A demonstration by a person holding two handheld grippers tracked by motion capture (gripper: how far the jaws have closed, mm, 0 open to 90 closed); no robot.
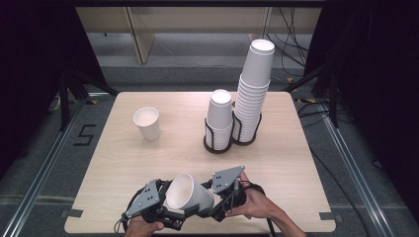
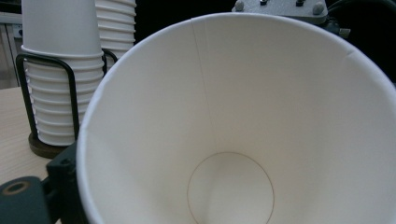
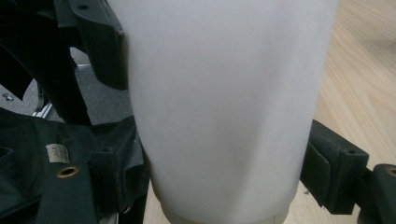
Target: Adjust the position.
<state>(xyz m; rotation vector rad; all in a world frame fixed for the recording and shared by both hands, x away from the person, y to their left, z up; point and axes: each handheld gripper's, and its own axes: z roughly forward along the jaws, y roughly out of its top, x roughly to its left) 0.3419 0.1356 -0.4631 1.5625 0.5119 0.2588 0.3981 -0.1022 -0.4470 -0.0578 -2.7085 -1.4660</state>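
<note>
high view: a white paper cup [image 1: 188,193] is held off the surface [image 1: 123,158] near the middle of its near edge, tipped on its side with the mouth facing up and toward the far-left corner. left gripper [image 1: 165,210] sits at the cup's left, right gripper [image 1: 210,205] at its right; a hand [image 1: 143,228] holds the left one and a hand [image 1: 257,205] the right one, both coming in over the near edge. left gripper view: looks straight into the cup [image 2: 233,130], seam and round bottom visible; one dark finger [image 2: 60,177] lies against the rim's outer wall at lower left. the other finger is hidden by the cup, so i cannot tell if the left fingers pinch the rim or just rest by it. right gripper view: the cup's outer wall [image 3: 224,107] stands between the two fingers [image 3: 334,172], one on each side and touching the wall low near the base; right fingers are closed on the cup. the left gripper [image 3: 93,51] is seen beyond, at upper left. other items: a single upright cup [image 1: 147,123] stands toward the far-left part of the surface, well apart from the held cup. two wire holders with stacks of nested cups stand near the far edge, right of centre: a short stack [image 1: 219,121] and just beside it, to the right, a tall stack [image 1: 253,94] that leans slightly. both stacks also appear in the left gripper view, short stack [image 2: 60,70] in front.
</note>
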